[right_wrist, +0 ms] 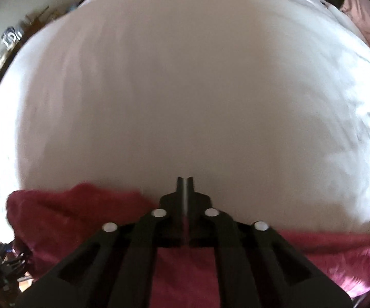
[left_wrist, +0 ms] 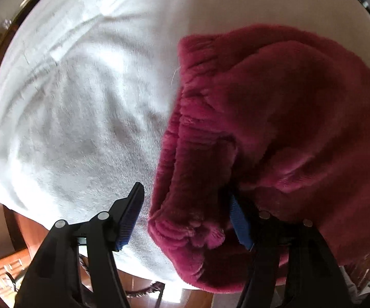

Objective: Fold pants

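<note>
Left wrist view, from its left side: a white fuzzy blanket covers the bed, wrinkled in long soft ridges. The left claw stands spread wide; its left finger, black with a blue ribbed pad, hangs free over the blanket, while its right finger is mostly buried under cloth. The magenta plush fleece pants fill the right half, bunched and lifted, with the gathered ribbed elastic waistband along their left edge and a thick fold drooping between the fingers.

Right wrist view: the same pants show as a dark red heap at lower left, and a band of them runs under the linkage to the lower right, lying on the blanket. The right claw is pressed together, with a sliver of magenta visible in the slit lower down; whether the tips pinch the cloth is unclear.
</note>
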Demonstrator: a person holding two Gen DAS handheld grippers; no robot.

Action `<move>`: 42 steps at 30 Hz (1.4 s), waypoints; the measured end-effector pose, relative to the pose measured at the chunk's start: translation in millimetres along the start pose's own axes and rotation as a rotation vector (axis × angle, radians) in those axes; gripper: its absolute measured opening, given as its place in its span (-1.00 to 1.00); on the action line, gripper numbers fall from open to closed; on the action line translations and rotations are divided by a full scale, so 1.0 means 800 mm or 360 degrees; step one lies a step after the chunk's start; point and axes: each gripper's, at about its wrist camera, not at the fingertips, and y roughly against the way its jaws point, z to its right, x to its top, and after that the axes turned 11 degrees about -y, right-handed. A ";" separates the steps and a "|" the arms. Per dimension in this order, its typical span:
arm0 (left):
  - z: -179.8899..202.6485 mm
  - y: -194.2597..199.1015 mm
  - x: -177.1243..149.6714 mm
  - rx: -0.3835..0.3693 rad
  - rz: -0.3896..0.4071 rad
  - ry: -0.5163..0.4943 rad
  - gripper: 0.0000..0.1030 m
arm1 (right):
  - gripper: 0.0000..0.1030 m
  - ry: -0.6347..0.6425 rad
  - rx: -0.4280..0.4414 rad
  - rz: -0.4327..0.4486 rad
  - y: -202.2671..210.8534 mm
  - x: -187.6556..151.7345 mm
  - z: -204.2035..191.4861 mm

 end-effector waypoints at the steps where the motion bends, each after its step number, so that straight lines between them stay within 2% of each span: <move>1: 0.006 0.007 0.005 0.0020 0.0012 -0.0027 0.24 | -0.21 -0.0026 0.0019 0.0008 0.007 -0.008 0.010; 3: 0.019 0.023 0.007 0.0040 0.0049 -0.0069 0.24 | -0.06 -0.0073 0.0029 0.0043 0.025 -0.030 0.037; 8: 0.090 0.076 0.044 0.0074 0.0202 -0.0210 0.24 | -0.06 -0.0286 0.0029 0.0045 0.054 -0.078 0.130; 10: 0.126 0.092 0.059 0.0057 0.0249 -0.0273 0.24 | -0.06 -0.0414 0.0020 0.0074 0.078 -0.096 0.193; 14: 0.225 0.125 0.079 0.0008 0.0308 -0.0430 0.24 | -0.04 -0.0615 -0.0031 0.0150 0.124 -0.134 0.305; 19: 0.362 0.154 0.078 -0.0042 0.0344 -0.0666 0.24 | 0.20 -0.0777 -0.0145 0.0330 0.201 -0.164 0.449; 23: 0.462 0.161 0.062 -0.0084 0.0345 -0.0757 0.25 | 0.49 -0.0793 -0.0220 0.0445 0.244 -0.170 0.522; 24: 0.478 0.159 0.067 -0.0087 0.0339 -0.0773 0.25 | 0.56 -0.0781 -0.0235 0.0460 0.243 -0.170 0.519; 25: 0.503 0.160 0.064 -0.0086 0.0332 -0.0793 0.25 | 0.58 -0.0758 -0.0244 0.0471 0.248 -0.169 0.537; 26: 0.502 0.141 0.066 -0.0087 0.0327 -0.0803 0.25 | 0.58 -0.0733 -0.0251 0.0470 0.248 -0.174 0.535; 29: 0.541 0.136 0.052 -0.0089 0.0309 -0.0816 0.25 | 0.68 -0.0639 -0.0208 0.0411 0.242 -0.161 0.575; 30: 0.541 0.112 0.049 -0.0087 0.0304 -0.0817 0.25 | 0.69 -0.0607 -0.0188 0.0383 0.238 -0.160 0.587; 33: 0.556 0.089 0.048 -0.0073 0.0286 -0.0817 0.25 | 0.69 -0.0538 -0.0072 0.0227 0.203 -0.138 0.604; 35: 0.575 0.081 0.046 -0.0061 0.0267 -0.0810 0.25 | 0.50 -0.0521 0.0000 0.0126 0.177 -0.135 0.616; 36: 0.582 0.079 0.045 -0.0056 0.0260 -0.0807 0.25 | 0.12 -0.0511 -0.0014 0.0081 0.167 -0.133 0.621; 38: 0.598 0.069 0.043 -0.0038 0.0238 -0.0801 0.25 | -0.15 -0.0501 -0.0017 0.0061 0.161 -0.129 0.629; 40: 0.600 0.063 0.032 -0.0023 0.0220 -0.0790 0.25 | -0.60 -0.0488 0.0035 0.0068 0.170 -0.126 0.632; 42: 0.606 0.056 0.031 -0.0008 0.0199 -0.0768 0.25 | -0.64 -0.0486 0.0081 0.0137 0.193 -0.122 0.631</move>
